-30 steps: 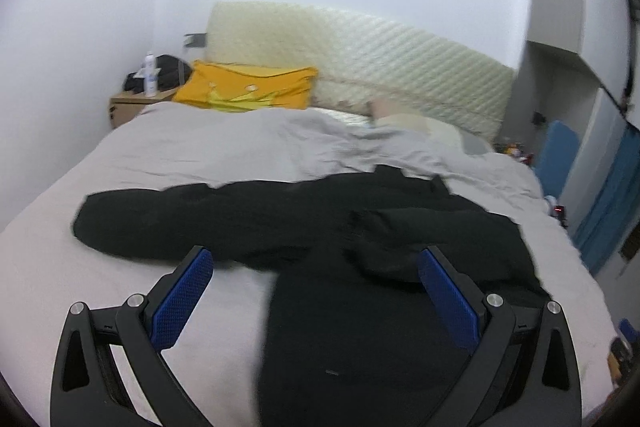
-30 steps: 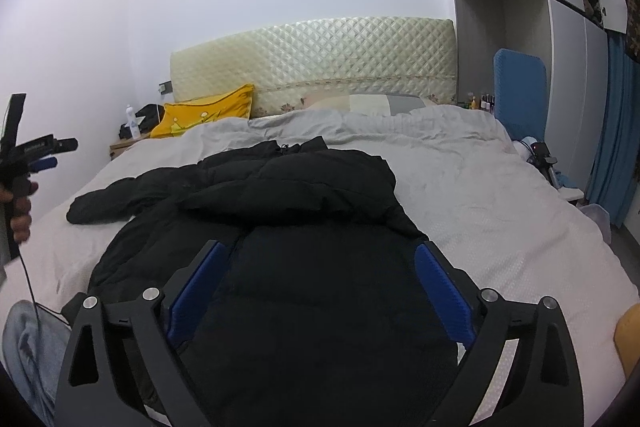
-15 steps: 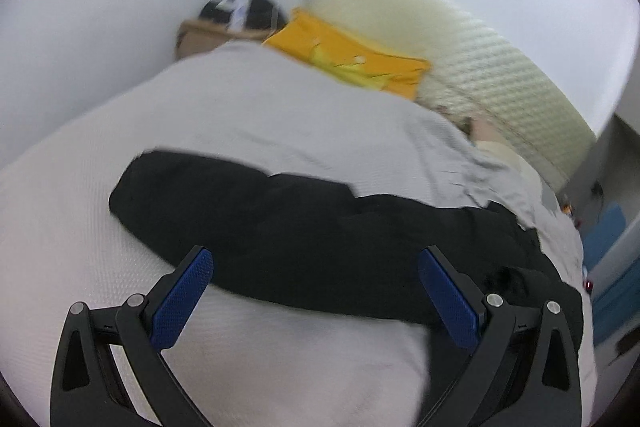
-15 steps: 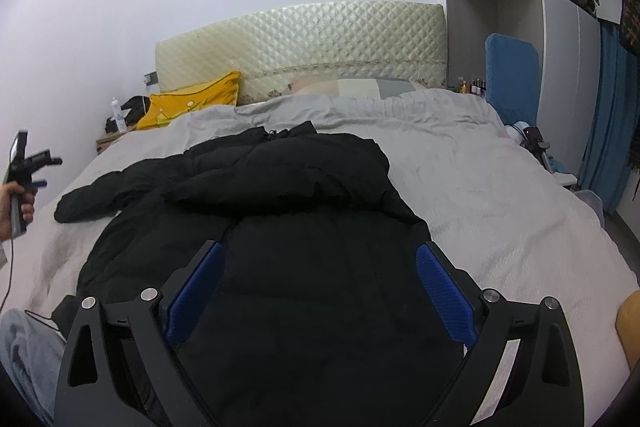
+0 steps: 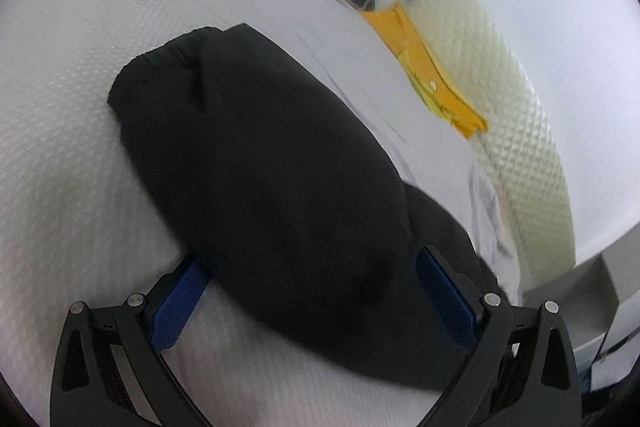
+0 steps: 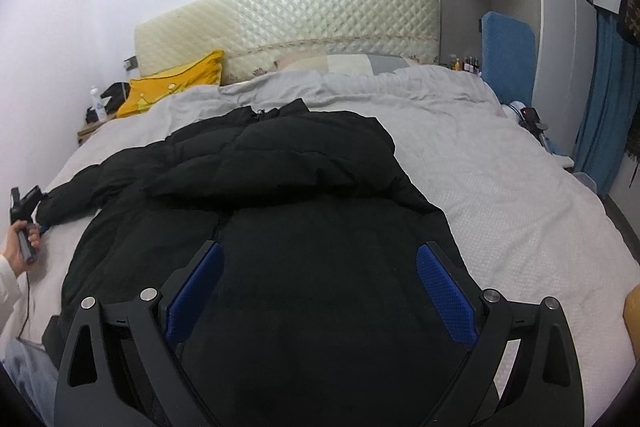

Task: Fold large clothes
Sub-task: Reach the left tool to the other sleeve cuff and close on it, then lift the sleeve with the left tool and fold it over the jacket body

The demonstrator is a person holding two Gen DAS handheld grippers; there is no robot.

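One black jacket (image 6: 280,211) is spread across one grey bed (image 6: 500,195), one yellow pillow (image 6: 176,83) seen upper left. Two grippers are held with jaws apart: the left gripper (image 5: 312,291) straddles one sleeve (image 5: 256,163), the right gripper (image 6: 320,283) is over the hem.

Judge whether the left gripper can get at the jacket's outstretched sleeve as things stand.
Probably yes. The left gripper is open with the black sleeve lying between its blue fingers on the bedcover. Nothing lies over the sleeve, though actual contact can't be confirmed.
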